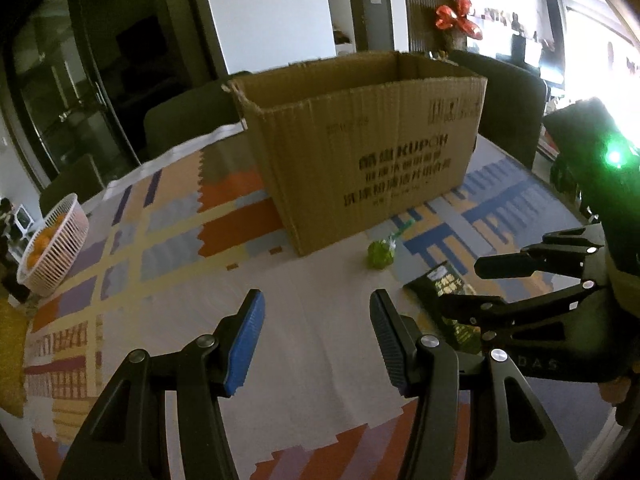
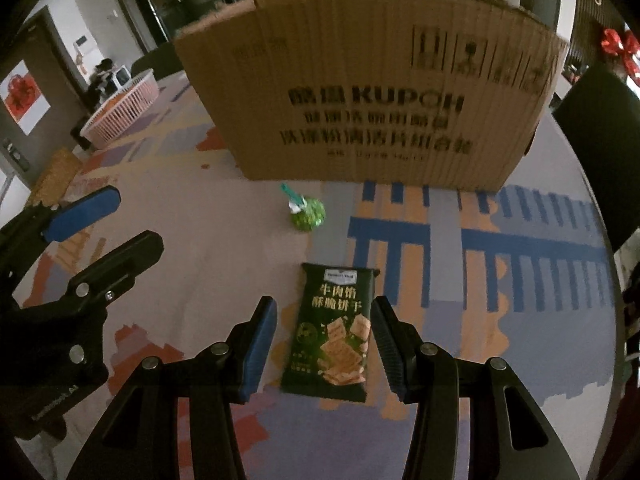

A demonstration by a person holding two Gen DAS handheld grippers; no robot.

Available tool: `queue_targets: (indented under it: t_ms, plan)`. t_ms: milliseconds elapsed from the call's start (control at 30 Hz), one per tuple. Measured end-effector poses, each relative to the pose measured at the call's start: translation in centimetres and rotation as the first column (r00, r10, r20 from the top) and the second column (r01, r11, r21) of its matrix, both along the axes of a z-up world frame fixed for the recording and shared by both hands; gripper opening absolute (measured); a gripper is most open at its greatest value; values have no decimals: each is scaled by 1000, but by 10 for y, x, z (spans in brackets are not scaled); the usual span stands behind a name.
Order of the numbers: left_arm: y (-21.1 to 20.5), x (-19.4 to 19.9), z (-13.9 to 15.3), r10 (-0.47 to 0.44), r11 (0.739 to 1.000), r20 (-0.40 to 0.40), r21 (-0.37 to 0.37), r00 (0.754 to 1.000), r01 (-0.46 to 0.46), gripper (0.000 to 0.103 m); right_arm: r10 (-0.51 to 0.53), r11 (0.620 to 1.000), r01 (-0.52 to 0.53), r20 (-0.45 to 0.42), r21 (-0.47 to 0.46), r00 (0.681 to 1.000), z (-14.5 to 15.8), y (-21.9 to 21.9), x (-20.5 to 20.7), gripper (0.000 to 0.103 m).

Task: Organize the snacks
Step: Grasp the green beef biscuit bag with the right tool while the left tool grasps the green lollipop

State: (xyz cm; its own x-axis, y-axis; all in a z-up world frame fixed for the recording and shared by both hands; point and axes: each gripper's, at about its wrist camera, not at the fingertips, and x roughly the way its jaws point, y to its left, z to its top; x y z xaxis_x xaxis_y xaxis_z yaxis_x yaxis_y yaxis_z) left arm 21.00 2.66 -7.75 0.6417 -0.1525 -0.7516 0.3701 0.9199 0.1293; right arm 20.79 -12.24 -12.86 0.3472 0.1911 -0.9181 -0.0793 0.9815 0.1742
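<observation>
- Dark green cracker packet [image 2: 334,330] is lying flat on the patterned tablecloth [image 2: 520,320], in front of the cardboard box [image 2: 372,92].
- Right gripper [image 2: 323,340] is hanging over the packet, jaws parted and not touching it.
- Left gripper [image 1: 316,336] is gaping over bare cloth, holding nothing.
- Small green bag [image 2: 308,214] is blurring out.
- Left view is cutting off the packet behind the right gripper.

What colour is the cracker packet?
Dark green cracker packet, gold lettering; clearest in the right wrist view.
</observation>
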Motion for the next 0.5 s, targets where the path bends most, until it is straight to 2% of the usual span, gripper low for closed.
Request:
queue_targets:
  t_ms: [500]
  plan:
    - [-5,7,-31,-52,999,-45,10,998,53,54,-15,998,11,-63,-60,998,-28,10,9,50]
